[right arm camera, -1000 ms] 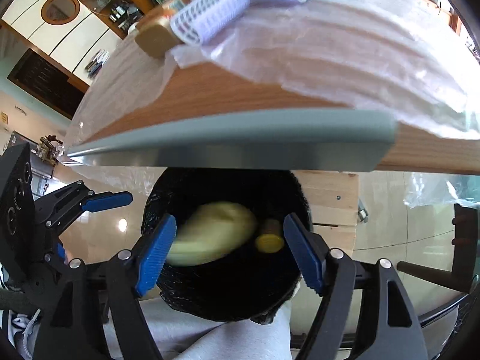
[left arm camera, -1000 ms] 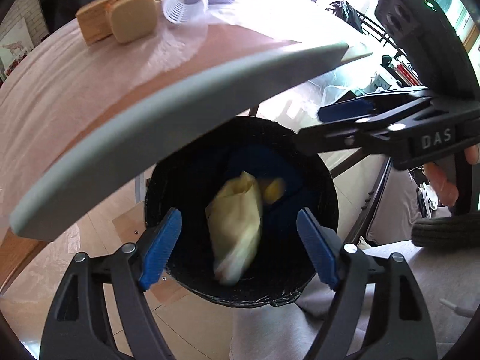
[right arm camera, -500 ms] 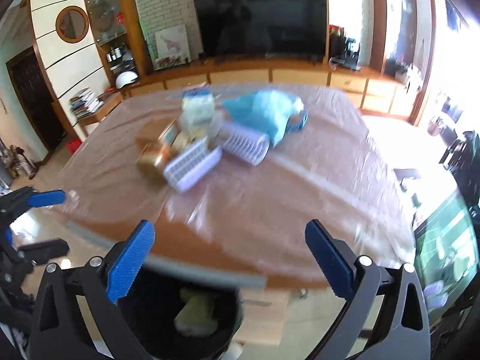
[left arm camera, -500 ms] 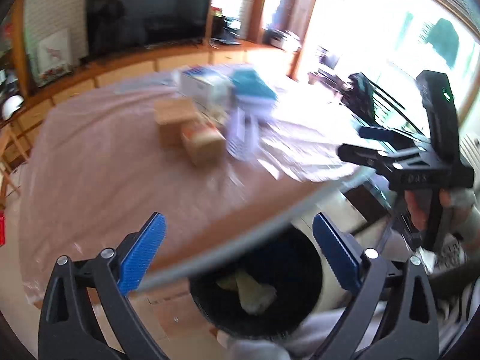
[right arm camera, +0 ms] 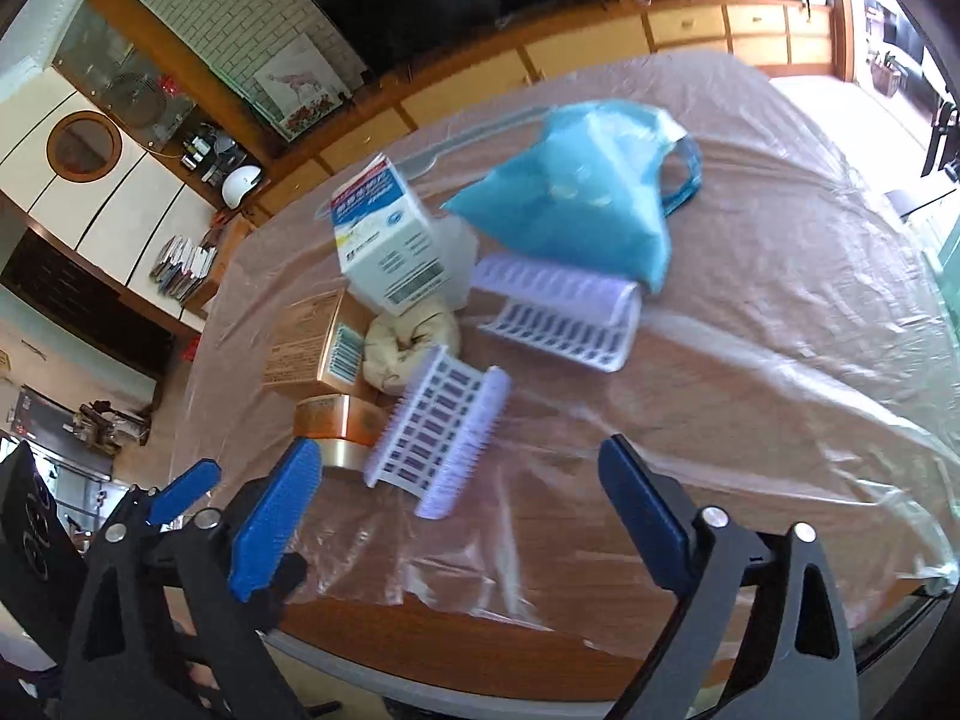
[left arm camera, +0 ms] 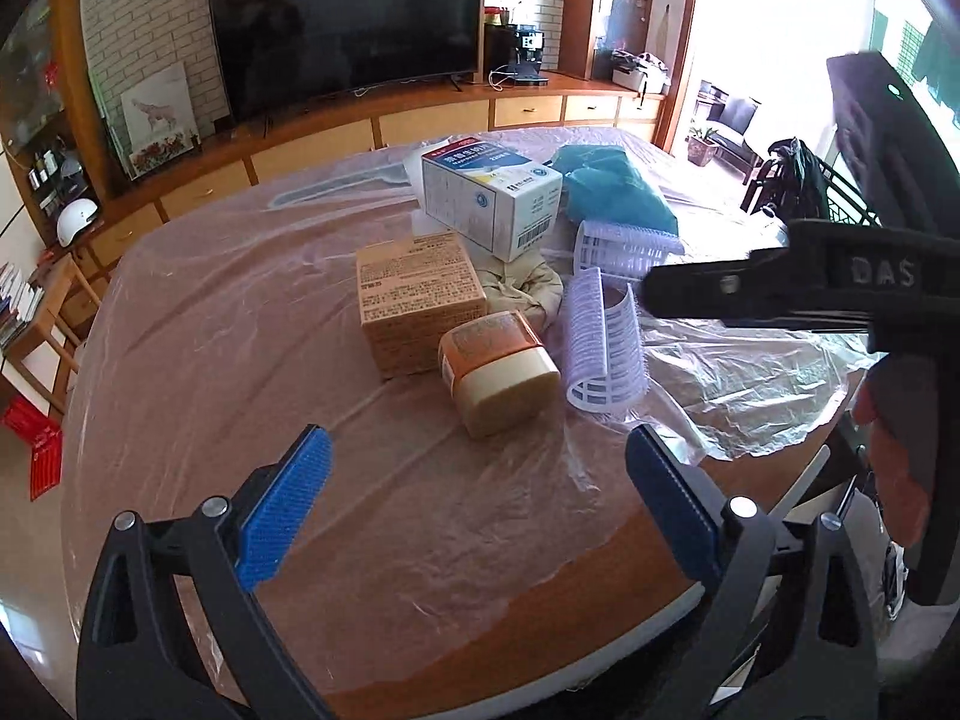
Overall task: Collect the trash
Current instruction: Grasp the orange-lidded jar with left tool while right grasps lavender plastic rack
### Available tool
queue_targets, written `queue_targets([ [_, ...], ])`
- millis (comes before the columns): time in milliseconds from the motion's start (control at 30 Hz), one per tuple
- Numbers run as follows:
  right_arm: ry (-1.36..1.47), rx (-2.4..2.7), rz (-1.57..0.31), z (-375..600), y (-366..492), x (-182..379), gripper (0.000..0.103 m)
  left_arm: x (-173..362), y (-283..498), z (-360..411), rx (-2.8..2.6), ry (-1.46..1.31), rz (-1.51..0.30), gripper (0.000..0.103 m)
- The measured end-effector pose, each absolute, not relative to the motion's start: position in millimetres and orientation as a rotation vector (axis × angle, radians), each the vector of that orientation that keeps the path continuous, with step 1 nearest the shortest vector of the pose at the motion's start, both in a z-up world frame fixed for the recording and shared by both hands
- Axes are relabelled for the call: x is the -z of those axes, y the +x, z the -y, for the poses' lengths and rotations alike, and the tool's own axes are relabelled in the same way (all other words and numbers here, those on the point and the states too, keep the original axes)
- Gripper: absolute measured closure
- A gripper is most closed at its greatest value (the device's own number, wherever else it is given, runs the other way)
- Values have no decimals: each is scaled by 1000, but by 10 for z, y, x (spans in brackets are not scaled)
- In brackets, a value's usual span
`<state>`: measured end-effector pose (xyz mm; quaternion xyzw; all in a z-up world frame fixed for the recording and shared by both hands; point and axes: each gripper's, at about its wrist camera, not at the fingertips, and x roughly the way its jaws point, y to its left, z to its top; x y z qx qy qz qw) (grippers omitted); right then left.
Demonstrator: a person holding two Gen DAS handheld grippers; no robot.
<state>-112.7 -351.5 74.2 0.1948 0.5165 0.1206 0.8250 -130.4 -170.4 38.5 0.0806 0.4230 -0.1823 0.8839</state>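
Note:
Trash lies in a cluster mid-table: a brown cardboard box, an orange and cream tub, a white and blue carton, two white ribbed plastic trays, a crumpled beige wad and a blue plastic bag. My left gripper is open and empty above the near table edge. My right gripper is open and empty, just short of the nearer tray. The carton and bag lie beyond.
The round wooden table is covered with clear plastic sheet. The right gripper's body shows at right in the left view. A TV and cabinets stand behind. The bin is out of view.
Both grippers have risen from over the black bin below the table edge to above the tabletop. The yellow trash dropped into the bin. The bin has left both views.

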Motion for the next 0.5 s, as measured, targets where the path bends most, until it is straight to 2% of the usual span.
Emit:
queue_targets([
  [100,444,-250,-1137,3428,-1008,-656,18,-352,-1248,1708,395,168,-882,6],
  [367,442,-233,-1193,3247,-826,-554,18,-242,-1015,1744,396,125,-932,27],
  [500,419,-219,-1223,3139,-719,-529,18,-206,-969,1768,392,115,-947,29],
])
